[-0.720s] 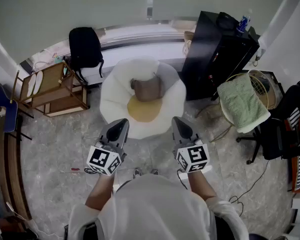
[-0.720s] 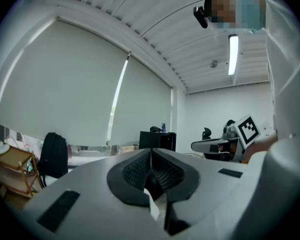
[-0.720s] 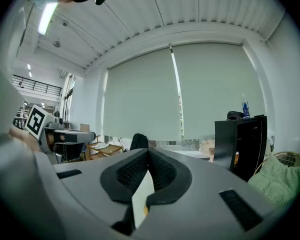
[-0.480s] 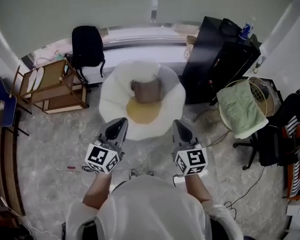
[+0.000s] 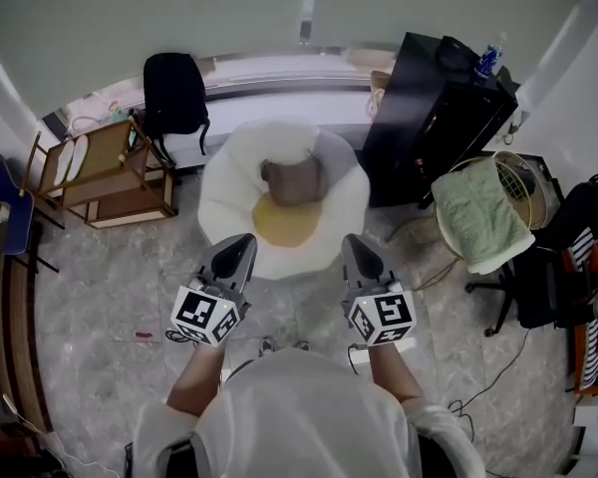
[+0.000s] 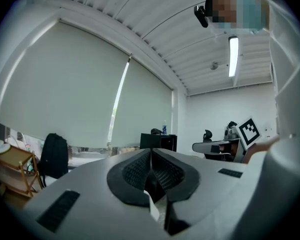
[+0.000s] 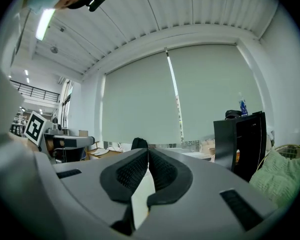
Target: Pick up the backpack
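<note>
Both claws (image 5: 241, 242) (image 5: 352, 240) closed, empty.

One backpack (image 5: 173, 93), two grippers: left gripper (image 5: 245, 241), right gripper (image 5: 352, 240); one black cabinet (image 5: 434, 118); seemingly one bottle (image 5: 489, 56).

This looks like an office room with a rest corner. Long roller blinds (image 7: 190, 99) cover a wide window, and a tube lamp (image 6: 233, 56) sits on the slatted ceiling. On the stone floor (image 5: 110, 287) stand a black cabinet (image 5: 434, 108), a rolling office chair (image 5: 540, 267), a wooden shelf (image 5: 110, 172) and a big egg-shaped cushion (image 5: 224, 202).
</note>
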`<state>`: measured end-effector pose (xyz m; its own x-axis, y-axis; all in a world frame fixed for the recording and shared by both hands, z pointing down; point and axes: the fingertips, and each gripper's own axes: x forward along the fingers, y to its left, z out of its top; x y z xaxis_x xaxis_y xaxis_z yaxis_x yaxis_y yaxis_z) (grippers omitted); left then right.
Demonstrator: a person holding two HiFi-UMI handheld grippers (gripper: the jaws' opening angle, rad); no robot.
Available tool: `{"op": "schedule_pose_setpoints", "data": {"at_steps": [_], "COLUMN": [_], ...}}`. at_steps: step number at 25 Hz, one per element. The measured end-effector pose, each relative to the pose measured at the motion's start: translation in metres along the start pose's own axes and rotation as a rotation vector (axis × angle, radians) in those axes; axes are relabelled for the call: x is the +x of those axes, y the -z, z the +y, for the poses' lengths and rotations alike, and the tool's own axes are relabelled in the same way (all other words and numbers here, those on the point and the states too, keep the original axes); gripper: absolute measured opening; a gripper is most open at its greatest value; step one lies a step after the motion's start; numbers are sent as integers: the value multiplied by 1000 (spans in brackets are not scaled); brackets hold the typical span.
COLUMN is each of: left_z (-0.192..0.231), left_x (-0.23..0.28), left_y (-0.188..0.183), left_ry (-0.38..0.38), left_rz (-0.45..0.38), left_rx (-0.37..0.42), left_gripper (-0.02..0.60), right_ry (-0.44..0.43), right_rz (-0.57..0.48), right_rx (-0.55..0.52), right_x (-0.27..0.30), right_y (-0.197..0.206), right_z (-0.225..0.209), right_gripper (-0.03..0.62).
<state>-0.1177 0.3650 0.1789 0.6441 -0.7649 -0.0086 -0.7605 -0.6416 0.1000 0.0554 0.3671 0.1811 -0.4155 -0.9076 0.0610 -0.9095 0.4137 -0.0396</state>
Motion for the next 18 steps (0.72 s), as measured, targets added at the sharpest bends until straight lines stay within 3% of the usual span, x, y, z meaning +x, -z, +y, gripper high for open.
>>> {"op": "schedule_pose_setpoints", "data": {"at_steps": [18], "left_z": [-9], "left_x": [9], "left_y": [16], "left_ry": [-100], "left_rz": [9], "left_rx": [-6], "left_gripper": [37], "right_ry": [-29], "right_rz": [39], "right_rx": [3], "right_x": [-7], "right_y": [18], "right_z": [-33], "right_gripper": [29]}}
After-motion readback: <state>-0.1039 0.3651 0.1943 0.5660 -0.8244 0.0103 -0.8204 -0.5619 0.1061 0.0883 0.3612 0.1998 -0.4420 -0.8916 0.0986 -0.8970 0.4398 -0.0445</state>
